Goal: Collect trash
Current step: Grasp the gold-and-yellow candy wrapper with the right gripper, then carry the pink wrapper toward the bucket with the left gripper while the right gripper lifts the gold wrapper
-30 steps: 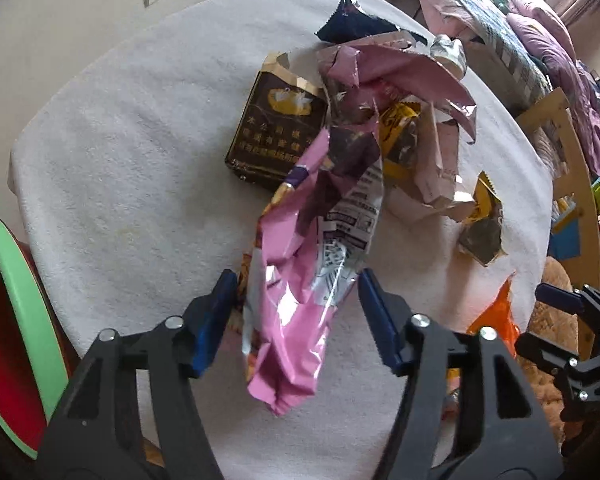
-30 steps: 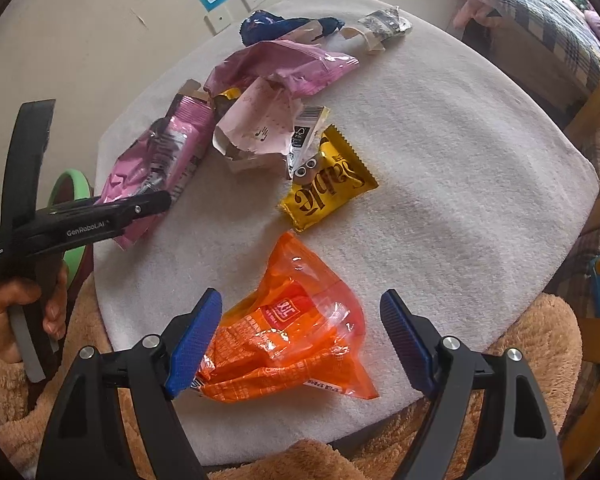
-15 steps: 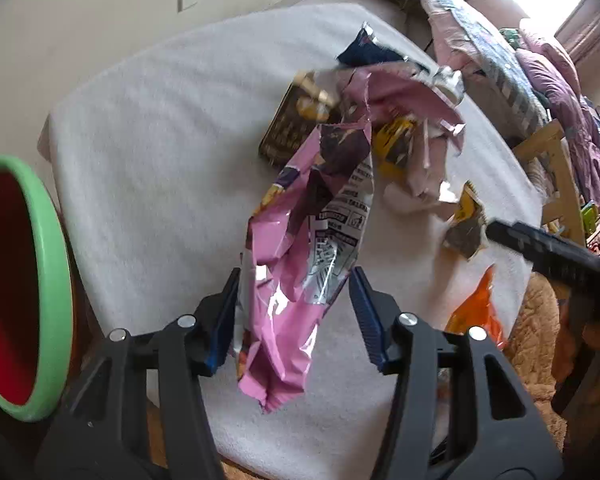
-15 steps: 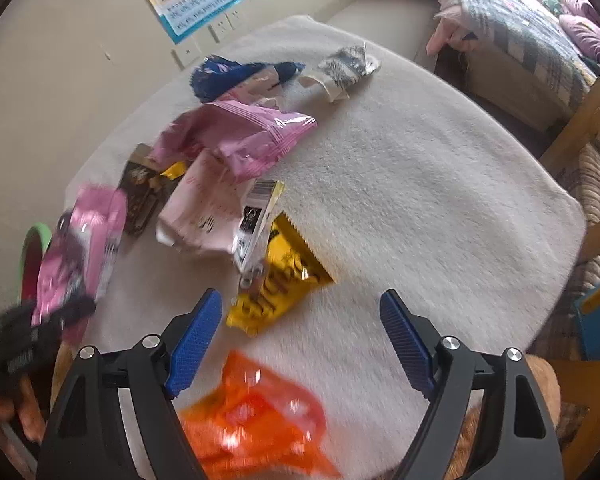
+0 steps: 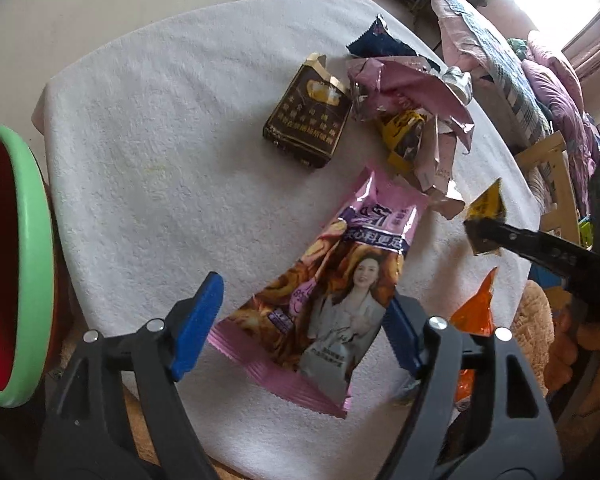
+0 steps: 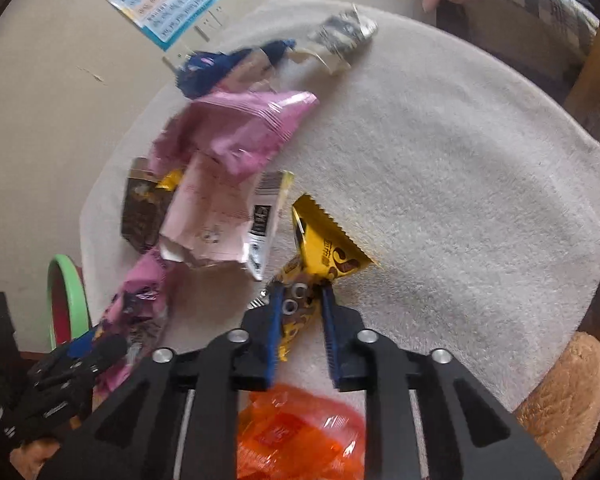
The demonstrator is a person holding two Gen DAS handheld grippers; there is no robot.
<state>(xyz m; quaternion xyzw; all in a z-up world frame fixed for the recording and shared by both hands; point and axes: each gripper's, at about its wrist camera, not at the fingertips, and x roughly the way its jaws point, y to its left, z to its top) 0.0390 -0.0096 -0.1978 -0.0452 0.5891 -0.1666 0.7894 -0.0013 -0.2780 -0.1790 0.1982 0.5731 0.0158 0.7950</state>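
Note:
A pink snack bag (image 5: 332, 292) printed with a woman's picture lies flat on the white cloth table (image 5: 160, 152), between the wide-apart blue pads of my left gripper (image 5: 304, 320), which is open around it. My right gripper (image 6: 302, 300) is shut on a yellow wrapper (image 6: 324, 248) and lifts its near end off the cloth. It also shows in the left wrist view (image 5: 486, 208). An orange bag (image 6: 300, 436) lies at the near table edge under the right gripper. A green-rimmed red bin (image 5: 8, 264) stands left of the table.
A dark brown packet (image 5: 306, 120), crumpled pink wrappers (image 6: 236, 132), a pale pink paper bag (image 6: 216, 216), a blue wrapper (image 6: 216, 68) and a silver wrapper (image 6: 340, 36) lie toward the table's far side. A bed with blankets (image 5: 520, 64) stands behind. Brown plush (image 6: 560, 408) lies at the near right.
The left gripper has opened and the pink bag has dropped flat onto the cloth, picture side up. The right gripper has moved forward from above the orange bag and closed on the yellow wrapper.

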